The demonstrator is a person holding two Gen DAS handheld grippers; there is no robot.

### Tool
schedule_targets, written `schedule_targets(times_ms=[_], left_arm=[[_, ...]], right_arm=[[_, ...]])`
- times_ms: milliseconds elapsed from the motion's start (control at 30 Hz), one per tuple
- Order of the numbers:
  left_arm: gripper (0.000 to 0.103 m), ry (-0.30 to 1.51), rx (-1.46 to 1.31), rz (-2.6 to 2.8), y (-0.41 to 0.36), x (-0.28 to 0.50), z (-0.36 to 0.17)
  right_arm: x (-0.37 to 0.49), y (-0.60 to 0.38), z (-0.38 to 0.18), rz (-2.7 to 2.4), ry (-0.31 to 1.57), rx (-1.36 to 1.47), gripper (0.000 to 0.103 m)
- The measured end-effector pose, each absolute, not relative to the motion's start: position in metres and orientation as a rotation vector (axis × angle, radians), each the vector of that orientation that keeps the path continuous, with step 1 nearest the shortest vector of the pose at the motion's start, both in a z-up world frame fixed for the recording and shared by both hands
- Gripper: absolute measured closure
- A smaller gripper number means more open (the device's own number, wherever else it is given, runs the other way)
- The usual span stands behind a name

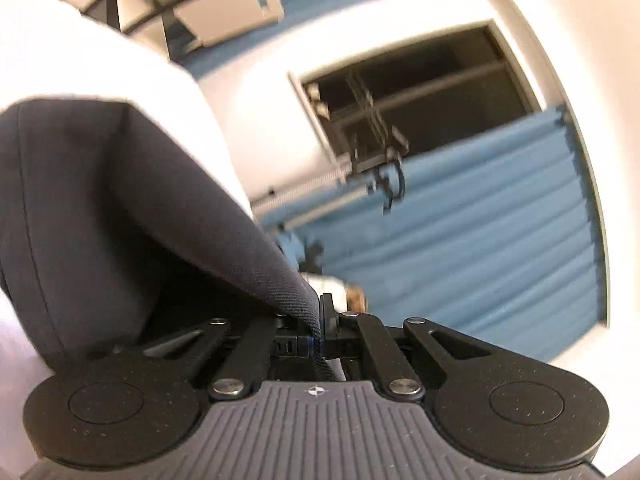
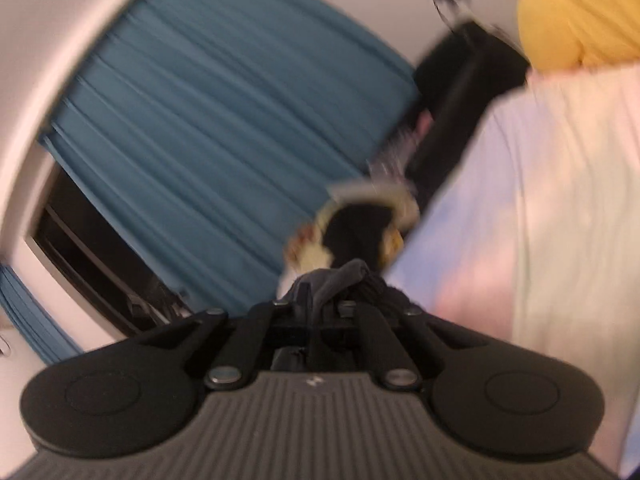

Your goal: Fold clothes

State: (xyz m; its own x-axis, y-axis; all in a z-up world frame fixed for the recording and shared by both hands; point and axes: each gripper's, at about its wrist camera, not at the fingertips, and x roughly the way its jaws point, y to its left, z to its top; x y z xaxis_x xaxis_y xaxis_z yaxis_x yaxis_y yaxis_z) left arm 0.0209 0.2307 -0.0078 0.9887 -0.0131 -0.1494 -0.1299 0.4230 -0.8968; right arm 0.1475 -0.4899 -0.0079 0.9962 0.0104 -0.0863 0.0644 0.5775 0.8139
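Left wrist view: our left gripper is clamped on the hemmed edge of a dark garment, a matte twill weave draping leftward in a broad sheet. Right wrist view: our right gripper pinches a bunched grey fold of it. We judge the lift-and-spread step; next, draw the edges taut. Pleated blue curtain behind.

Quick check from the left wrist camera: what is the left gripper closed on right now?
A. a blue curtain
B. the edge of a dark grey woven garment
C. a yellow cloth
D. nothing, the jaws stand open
B: the left gripper has its jaws shut on the hem of the dark grey woven garment, which drapes off to the left.
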Motion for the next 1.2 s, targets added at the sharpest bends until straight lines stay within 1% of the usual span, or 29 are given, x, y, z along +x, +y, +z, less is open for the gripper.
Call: schedule_targets(times_ms=[33, 167, 233, 300, 433, 500, 567, 600, 700, 767, 833, 867, 900, 967, 1000, 1033, 1133, 1200], left_arm=[[0.099, 0.164, -1.132, 0.09, 0.232, 0.024, -0.011], [0.099, 0.355, -1.107, 0.221, 0.231, 0.042, -0.029], [0.099, 0.453, -1.16, 0.262, 0.236, 0.05, -0.043], [0.099, 0.498, -1.214, 0.285, 0.242, 0.054, -0.053], [0.099, 0.477, -1.182, 0.283, 0.246, 0.059, -0.047], [0.1, 0.436, -1.146, 0.269, 0.244, 0.061, -0.04], [0.1, 0.351, -1.114, 0.215, 0.236, 0.06, -0.032], [0.1, 0.279, -1.113, 0.163, 0.236, 0.056, -0.025], [0.1, 0.024, -1.164, -0.038, 0.245, 0.042, -0.009], [0.1, -0.107, -1.183, -0.137, 0.253, 0.036, -0.002], [0.1, -0.173, -1.196, -0.154, 0.263, 0.033, 0.0], [0.1, -0.17, -1.186, -0.117, 0.265, 0.034, -0.001], [0.1, -0.14, -1.176, -0.062, 0.269, 0.038, -0.002], [0.099, -0.023, -1.171, 0.053, 0.276, 0.053, -0.009], [0.099, 0.063, -1.171, 0.111, 0.279, 0.063, -0.014], [0.099, 0.15, -1.165, 0.161, 0.281, 0.075, -0.019], [0.099, 0.393, -1.112, 0.278, 0.28, 0.109, -0.037], [0.099, 0.449, -1.102, 0.329, 0.281, 0.119, -0.048]], right_arm=[[0.148, -0.489, -0.011, -0.047, 0.097, 0.966, 0.1], [0.166, -0.486, -0.042, -0.156, 0.379, 0.975, 0.099], [0.176, -0.487, -0.061, -0.205, 0.51, 0.978, 0.099], [0.175, -0.494, -0.074, -0.236, 0.534, 1.038, 0.099], [0.176, -0.489, -0.065, -0.214, 0.501, 1.013, 0.099], [0.176, -0.481, -0.057, -0.194, 0.466, 0.993, 0.099], [0.175, -0.478, -0.044, -0.139, 0.372, 1.001, 0.1], [0.17, -0.475, -0.037, -0.103, 0.314, 0.997, 0.1], [0.153, -0.459, 0.002, 0.032, 0.06, 0.876, 0.1], [0.139, -0.453, 0.02, 0.106, -0.064, 0.878, 0.1], [0.133, -0.449, 0.028, 0.113, -0.068, 0.848, 0.1], [0.13, -0.447, 0.032, 0.114, -0.065, 0.83, 0.1], [0.127, -0.445, 0.036, 0.114, -0.061, 0.812, 0.1], [0.133, -0.449, 0.025, 0.074, 0.023, 0.814, 0.1], [0.14, -0.454, 0.017, 0.055, 0.084, 0.828, 0.1], [0.164, -0.457, 0.009, 0.028, 0.152, 0.829, 0.099], [0.206, -0.457, -0.031, -0.044, 0.349, 0.766, 0.099], [0.214, -0.458, -0.055, -0.092, 0.431, 0.764, 0.099]])
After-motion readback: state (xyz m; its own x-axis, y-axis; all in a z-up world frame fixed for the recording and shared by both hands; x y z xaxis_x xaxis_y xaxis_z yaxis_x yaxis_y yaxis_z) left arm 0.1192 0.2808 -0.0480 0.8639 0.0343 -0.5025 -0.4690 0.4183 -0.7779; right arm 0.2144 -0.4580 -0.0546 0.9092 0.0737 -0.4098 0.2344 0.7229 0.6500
